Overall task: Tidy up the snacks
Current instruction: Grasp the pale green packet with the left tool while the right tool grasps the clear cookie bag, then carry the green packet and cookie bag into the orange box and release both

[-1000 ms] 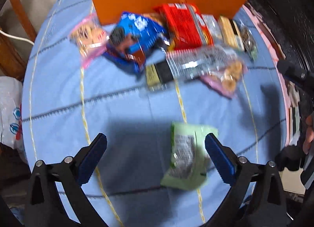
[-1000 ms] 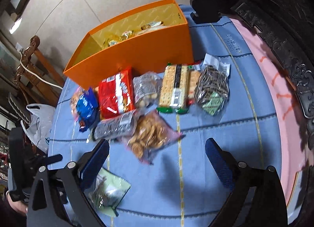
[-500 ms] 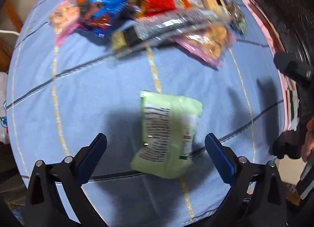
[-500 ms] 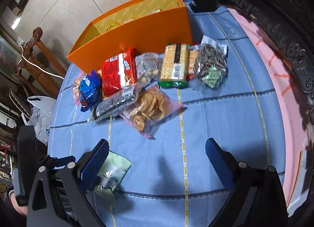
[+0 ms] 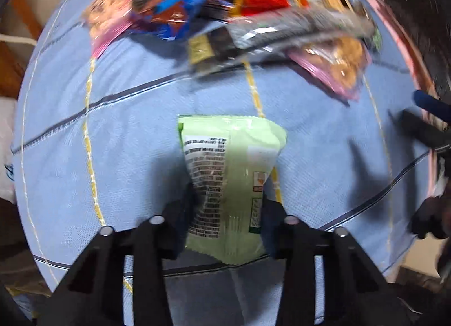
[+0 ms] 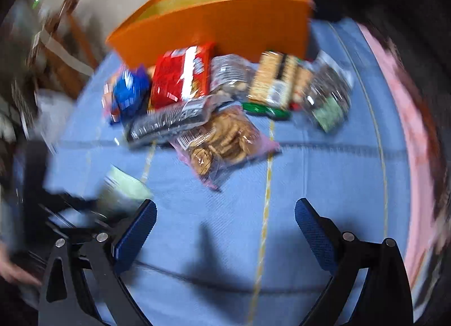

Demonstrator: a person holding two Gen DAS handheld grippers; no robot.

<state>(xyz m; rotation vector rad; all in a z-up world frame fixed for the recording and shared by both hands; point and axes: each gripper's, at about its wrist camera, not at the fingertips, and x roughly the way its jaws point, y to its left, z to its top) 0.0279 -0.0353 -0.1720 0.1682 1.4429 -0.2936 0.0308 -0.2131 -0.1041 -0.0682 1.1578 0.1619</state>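
Note:
My left gripper (image 5: 228,202) is shut on a light green snack packet (image 5: 231,168), which lies lengthwise between its fingers above the blue tablecloth (image 5: 126,156). The packet also shows in the right wrist view (image 6: 124,190) at the left. My right gripper (image 6: 225,227) is open and empty over the cloth. Beyond lie a blue packet (image 5: 172,1), a red packet (image 6: 180,75), a silver-black packet (image 6: 169,120) and a pink cookie bag (image 6: 225,142). An orange box (image 6: 220,21) stands behind them.
A cracker pack (image 6: 276,83) and a clear bag of dark snacks (image 6: 327,97) lie at the right of the pile. A pink cookie bag (image 5: 107,21) lies far left. The table's pink edge (image 6: 406,117) runs along the right. Both views are motion-blurred.
My left gripper has moved over the green packet and closed on it. The right gripper has swung, still open.

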